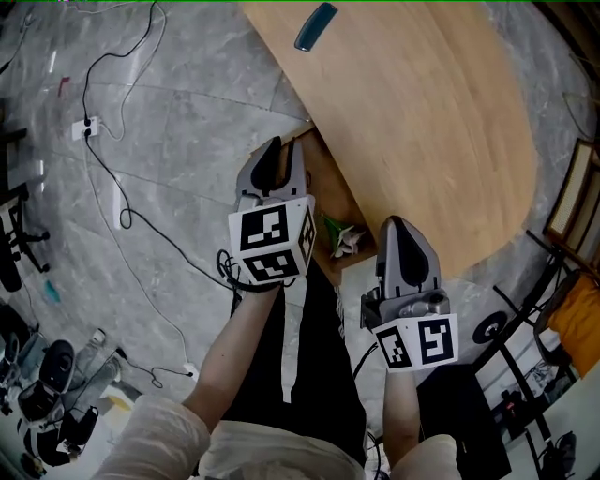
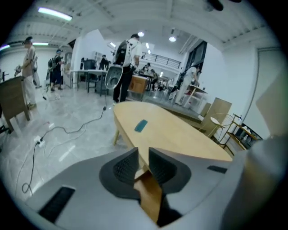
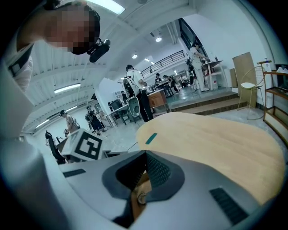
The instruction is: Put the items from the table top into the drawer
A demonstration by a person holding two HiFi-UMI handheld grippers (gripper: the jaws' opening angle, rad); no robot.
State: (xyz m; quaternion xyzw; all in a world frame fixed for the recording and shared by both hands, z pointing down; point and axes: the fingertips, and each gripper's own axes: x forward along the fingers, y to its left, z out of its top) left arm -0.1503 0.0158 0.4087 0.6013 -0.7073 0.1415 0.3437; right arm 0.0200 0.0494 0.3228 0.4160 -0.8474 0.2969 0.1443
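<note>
Head view: a teal item (image 1: 315,26) lies at the far end of the table (image 1: 422,122). The left gripper (image 1: 283,148), jaws narrowly apart and empty, should widen before reaching. The right gripper (image 1: 400,227) is closed and empty.

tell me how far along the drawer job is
Done: the open wooden drawer under the table edge already holds small green-and-white items. In hand: nothing. The left hand-held gripper has its jaws slightly apart and empty, and the right hand-held gripper looks shut and empty. Left: a flat teal oblong object lies on the oval light-wood table, not yet picked up.
</note>
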